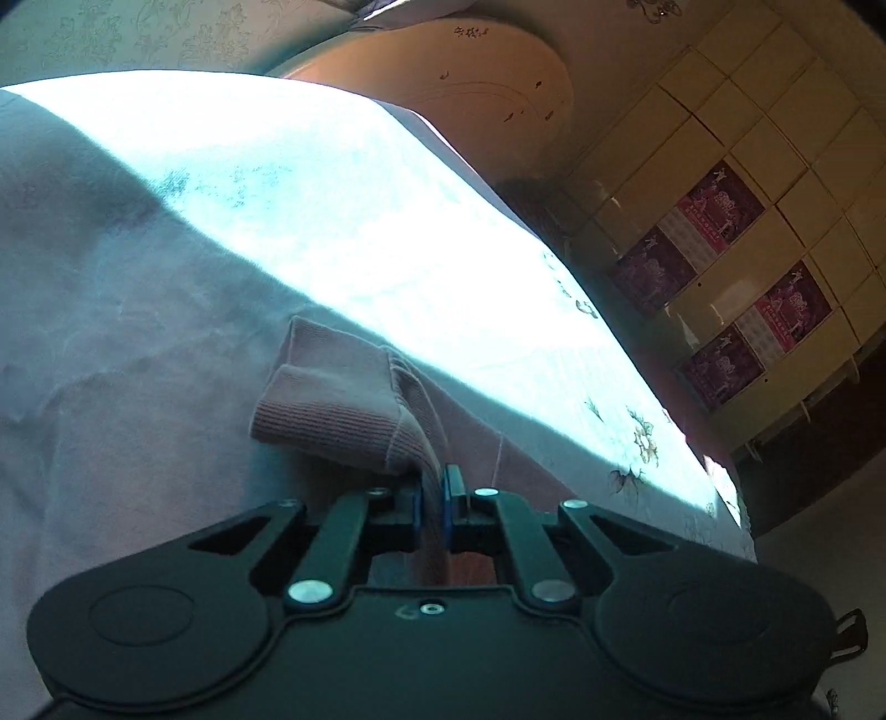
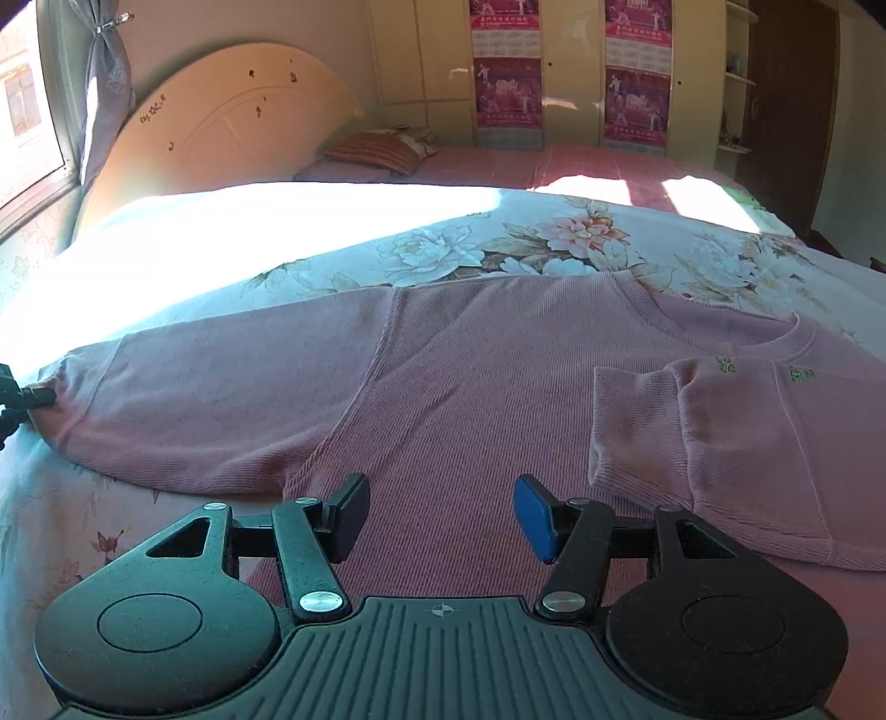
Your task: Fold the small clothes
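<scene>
A pink ribbed top [image 2: 470, 387] lies flat on a bed [image 2: 166, 238] covered with a floral sheet [image 2: 554, 243]. No container shows in either view; the bed is what bears the clothing. One sleeve [image 2: 210, 404] stretches out toward the left of the right wrist view, and the other sleeve [image 2: 664, 432] is folded in over the body of the top, its cuff lying on the chest below the neckline [image 2: 720, 332]. Small green embroidery sits just under the neckline.

The left gripper [image 1: 434, 498] is pressed together on the cuff [image 1: 332, 410] of the outstretched sleeve: a strip of pink ribbed cloth runs between the two blue pads [image 1: 451, 493], and the cuff bunches up just ahead of them. In the right wrist view the tip of that gripper shows at the far left edge, touching the sleeve's end.

The right gripper [image 2: 443, 515] is spread wide and holds nothing. It hovers over the lower part of the top, its black finger [image 2: 349, 509] and blue pad [image 2: 534, 515] well apart, with pink cloth showing between them. Whether the fingertips touch the cloth cannot be told.

Strong sunlight washes out part of the sheet. A headboard [image 2: 221, 122], a striped pillow [image 2: 382, 149] and a wardrobe [image 2: 421, 50] with red posters stand behind the bed.
</scene>
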Demonstrator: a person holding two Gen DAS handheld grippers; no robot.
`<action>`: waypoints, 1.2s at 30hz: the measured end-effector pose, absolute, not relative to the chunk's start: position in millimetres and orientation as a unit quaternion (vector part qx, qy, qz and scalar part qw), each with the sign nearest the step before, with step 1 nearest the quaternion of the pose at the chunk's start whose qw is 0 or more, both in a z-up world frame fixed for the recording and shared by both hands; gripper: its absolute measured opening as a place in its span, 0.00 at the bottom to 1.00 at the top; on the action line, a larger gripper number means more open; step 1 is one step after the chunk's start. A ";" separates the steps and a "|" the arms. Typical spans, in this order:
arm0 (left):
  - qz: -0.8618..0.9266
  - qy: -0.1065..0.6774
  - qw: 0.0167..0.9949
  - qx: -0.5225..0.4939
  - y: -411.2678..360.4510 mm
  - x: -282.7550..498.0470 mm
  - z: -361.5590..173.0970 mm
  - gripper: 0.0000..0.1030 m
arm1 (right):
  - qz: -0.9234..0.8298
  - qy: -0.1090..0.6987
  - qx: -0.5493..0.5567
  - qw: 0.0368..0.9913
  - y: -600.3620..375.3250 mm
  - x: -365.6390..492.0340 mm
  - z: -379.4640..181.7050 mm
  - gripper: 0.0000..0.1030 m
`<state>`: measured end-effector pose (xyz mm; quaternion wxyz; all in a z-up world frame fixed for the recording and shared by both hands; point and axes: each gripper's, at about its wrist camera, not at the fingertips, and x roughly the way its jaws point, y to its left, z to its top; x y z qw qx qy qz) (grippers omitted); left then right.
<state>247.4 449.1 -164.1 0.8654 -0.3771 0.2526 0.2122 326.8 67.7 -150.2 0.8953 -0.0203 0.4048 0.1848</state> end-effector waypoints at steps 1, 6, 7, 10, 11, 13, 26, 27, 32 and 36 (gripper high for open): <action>0.199 0.247 0.874 -0.368 442.4 250.2 -154.2 0.05 | 0.186 0.405 -0.021 0.895 70.5 328.2 -151.6 0.56; 0.114 0.222 0.914 -0.318 387.9 271.6 -99.2 0.05 | 0.194 0.439 -0.063 0.875 90.0 337.7 -182.4 0.56; 0.098 0.221 0.919 -0.312 375.5 276.1 -91.0 0.05 | 0.199 0.430 -0.066 0.878 88.6 336.4 -183.5 0.56; 0.041 0.222 0.933 -0.280 325.1 293.1 -68.9 0.05 | 0.217 0.424 -0.022 0.879 68.9 335.3 -170.2 0.56; 0.022 0.224 0.936 -0.271 306.7 299.6 -64.0 0.05 | 0.216 0.420 -0.002 0.881 57.1 335.2 -163.4 0.56; -0.018 0.230 0.941 -0.249 263.9 314.2 -59.4 0.05 | 0.211 0.411 0.018 0.887 34.5 335.4 -152.6 0.56; -0.175 0.395 0.893 -0.127 39.9 370.7 -169.0 0.21 | 0.104 0.401 0.069 0.908 -153.4 335.6 -130.7 0.56; -0.174 0.407 0.888 -0.123 39.8 368.7 -173.3 0.22 | 0.107 0.402 0.076 0.906 -158.7 335.6 -130.7 0.56; -0.125 0.374 0.912 -0.116 73.2 342.7 -153.0 0.80 | 0.143 0.397 0.091 0.902 -158.6 334.6 -126.5 0.56; -0.055 0.358 0.928 -0.090 112.4 320.8 -138.1 0.79 | 0.187 0.392 0.072 0.898 -128.6 332.5 -124.3 0.56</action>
